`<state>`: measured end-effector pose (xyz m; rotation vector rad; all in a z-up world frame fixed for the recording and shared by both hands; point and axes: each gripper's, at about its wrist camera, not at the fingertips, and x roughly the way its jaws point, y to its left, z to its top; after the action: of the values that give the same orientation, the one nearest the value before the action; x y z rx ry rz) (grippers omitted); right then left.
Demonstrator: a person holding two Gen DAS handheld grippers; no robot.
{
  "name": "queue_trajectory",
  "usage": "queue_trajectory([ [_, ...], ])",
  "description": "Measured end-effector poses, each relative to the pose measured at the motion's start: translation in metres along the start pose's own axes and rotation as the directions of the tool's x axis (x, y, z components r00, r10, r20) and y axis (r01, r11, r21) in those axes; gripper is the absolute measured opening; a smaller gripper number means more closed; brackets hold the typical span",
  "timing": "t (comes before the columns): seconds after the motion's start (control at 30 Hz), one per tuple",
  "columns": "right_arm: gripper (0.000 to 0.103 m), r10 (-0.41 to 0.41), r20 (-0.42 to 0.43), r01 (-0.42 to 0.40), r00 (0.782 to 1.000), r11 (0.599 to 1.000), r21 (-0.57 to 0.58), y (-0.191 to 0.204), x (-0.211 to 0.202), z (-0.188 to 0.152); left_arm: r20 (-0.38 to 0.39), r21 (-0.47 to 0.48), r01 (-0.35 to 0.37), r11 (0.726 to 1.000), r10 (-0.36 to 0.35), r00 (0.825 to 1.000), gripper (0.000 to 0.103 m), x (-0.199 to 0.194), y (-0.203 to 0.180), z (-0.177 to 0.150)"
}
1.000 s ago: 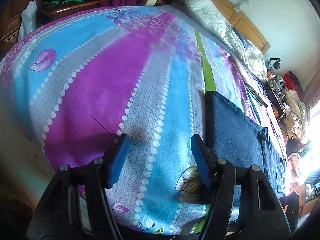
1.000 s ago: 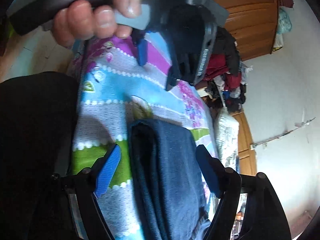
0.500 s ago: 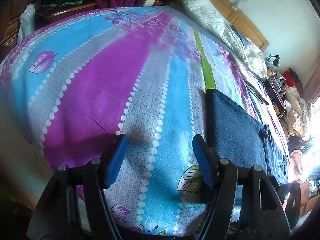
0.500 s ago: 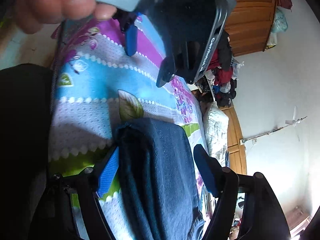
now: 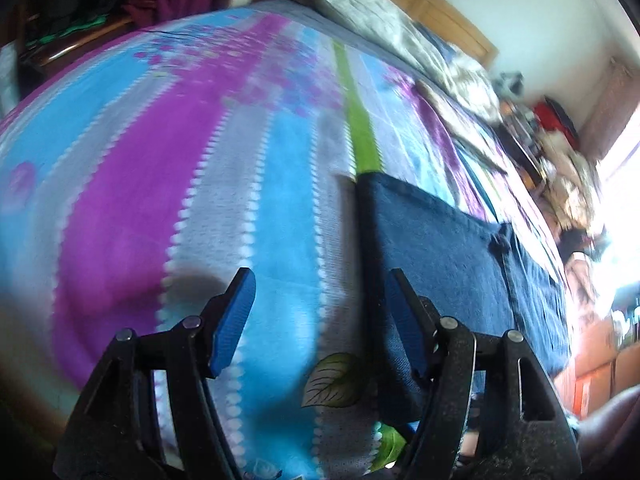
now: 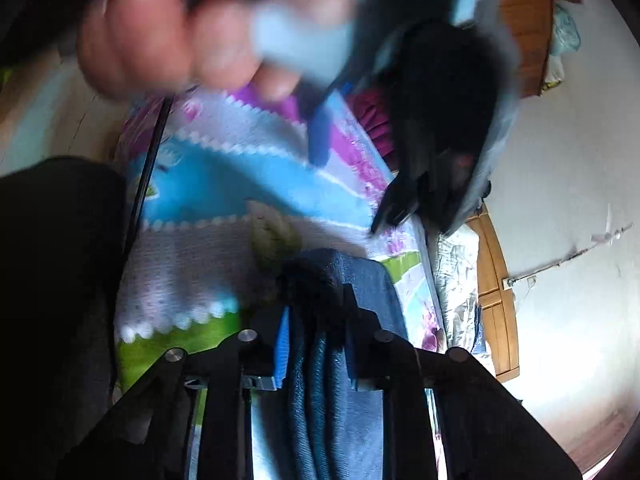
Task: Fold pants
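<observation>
The right gripper (image 6: pixel 316 344) has just pinched shut on the near folded edge of the pants (image 6: pixel 340 400), where a moment ago its jaws stood wide around them. That suggests a lift for the next fold. The left gripper (image 5: pixel 320 316) stays wide open and empty, its right finger touching or just beside the denim, over the striped bedspread (image 5: pixel 160 168). Further off, pillows (image 5: pixel 360 4) line the headboard.

1. A bed (image 5: pixel 256 128) under a striped purple, blue and grey blanket fills the room.
2. White walls (image 6: pixel 568 168).
3. Wooden headboard (image 5: pixel 440 12).
4. Bright window (image 5: pixel 624 168) at right.
</observation>
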<state>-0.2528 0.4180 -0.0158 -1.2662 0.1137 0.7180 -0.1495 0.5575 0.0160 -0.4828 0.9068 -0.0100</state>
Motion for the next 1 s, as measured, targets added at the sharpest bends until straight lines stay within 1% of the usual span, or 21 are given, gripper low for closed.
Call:
queue_trajectory([
  [0.07,0.021,-0.006,0.009,0.006,1.000,1.000,0.030,-0.010,-0.004,-0.002,-0.050,0.044,0.039,0.998,-0.036,0.998,0.068,0.016,-0.005,0.007],
  [0.1,0.020,-0.006,0.013,0.006,1.000,0.999,0.039,-0.014,-0.006,-0.002,-0.065,0.051,0.054,0.997,-0.050,0.997,0.068,0.023,-0.005,0.010],
  [0.2,0.020,-0.011,0.021,0.010,1.000,0.998,0.054,-0.021,-0.008,-0.005,-0.085,0.038,0.118,0.992,-0.114,0.990,0.068,0.040,-0.006,0.028],
  [0.27,0.020,-0.012,0.026,0.011,1.000,0.998,0.054,-0.022,-0.010,-0.006,-0.109,0.022,0.180,0.983,-0.176,0.978,0.068,0.055,-0.007,0.042],
  [0.37,0.020,-0.005,0.030,0.003,1.000,0.998,0.058,-0.024,-0.010,-0.008,-0.150,0.014,0.216,0.976,-0.211,0.966,0.068,0.084,-0.010,0.060],
  [0.43,0.020,0.005,0.032,-0.007,0.999,0.998,0.069,-0.022,-0.010,-0.008,-0.147,0.003,0.243,0.970,-0.239,0.960,0.068,0.090,-0.011,0.068],
  [0.53,0.020,0.019,0.038,-0.022,0.999,0.996,0.086,-0.022,-0.012,-0.007,-0.168,-0.041,0.297,0.954,-0.300,0.939,0.065,0.099,-0.009,0.078],
  [0.57,0.020,0.021,0.041,-0.025,0.999,0.996,0.090,-0.024,-0.011,-0.008,-0.179,-0.031,0.302,0.953,-0.303,0.936,0.062,0.101,-0.011,0.078],
  [0.6,0.020,0.023,0.043,-0.027,0.999,0.995,0.094,-0.026,-0.011,-0.009,-0.190,-0.014,0.312,0.950,-0.309,0.932,0.052,0.102,-0.014,0.076],
  [0.63,0.020,0.027,0.047,-0.032,0.999,0.994,0.102,-0.026,-0.013,-0.009,-0.209,-0.003,0.325,0.946,-0.318,0.925,0.047,0.104,-0.017,0.074],
  [0.67,0.020,0.032,0.048,-0.038,0.998,0.993,0.110,-0.028,-0.013,-0.009,-0.216,0.021,0.318,0.948,-0.306,0.927,0.046,0.104,-0.021,0.071],
  [0.7,0.020,0.036,0.049,-0.041,0.998,0.992,0.117,-0.031,-0.012,-0.011,-0.209,0.043,0.310,0.950,-0.295,0.932,0.043,0.104,-0.021,0.069],
  [0.73,0.020,0.039,0.050,-0.045,0.998,0.991,0.123,-0.033,-0.011,-0.012,-0.203,0.038,0.313,0.949,-0.299,0.932,0.041,0.104,-0.018,0.069],
  [0.8,0.020,0.044,0.053,-0.051,0.998,0.990,0.135,-0.032,-0.014,-0.012,-0.198,-0.004,0.336,0.942,-0.330,0.923,0.035,0.104,-0.010,0.072],
  [0.83,0.020,0.047,0.054,-0.054,0.997,0.989,0.141,-0.035,-0.013,-0.014,-0.198,-0.033,0.349,0.936,-0.349,0.916,0.034,0.104,-0.005,0.074],
  [0.87,0.020,0.050,0.053,-0.057,0.997,0.988,0.144,-0.035,-0.012,-0.014,-0.201,-0.045,0.354,0.934,-0.355,0.913,0.034,0.104,-0.003,0.076],
  [0.93,0.020,0.058,0.055,-0.066,0.997,0.986,0.153,-0.036,-0.012,-0.014,-0.202,-0.032,0.344,0.938,-0.343,0.917,0.031,0.104,-0.004,0.075],
  [0.97,0.020,0.062,0.055,-0.070,0.997,0.985,0.158,-0.036,-0.012,-0.014,-0.200,-0.031,0.347,0.938,-0.346,0.917,0.030,0.103,-0.003,0.074],
  [1.0,0.020,0.068,0.055,-0.076,0.996,0.983,0.165,-0.039,-0.011,-0.015,-0.198,-0.038,0.356,0.934,-0.356,0.913,0.027,0.103,-0.001,0.075],
])
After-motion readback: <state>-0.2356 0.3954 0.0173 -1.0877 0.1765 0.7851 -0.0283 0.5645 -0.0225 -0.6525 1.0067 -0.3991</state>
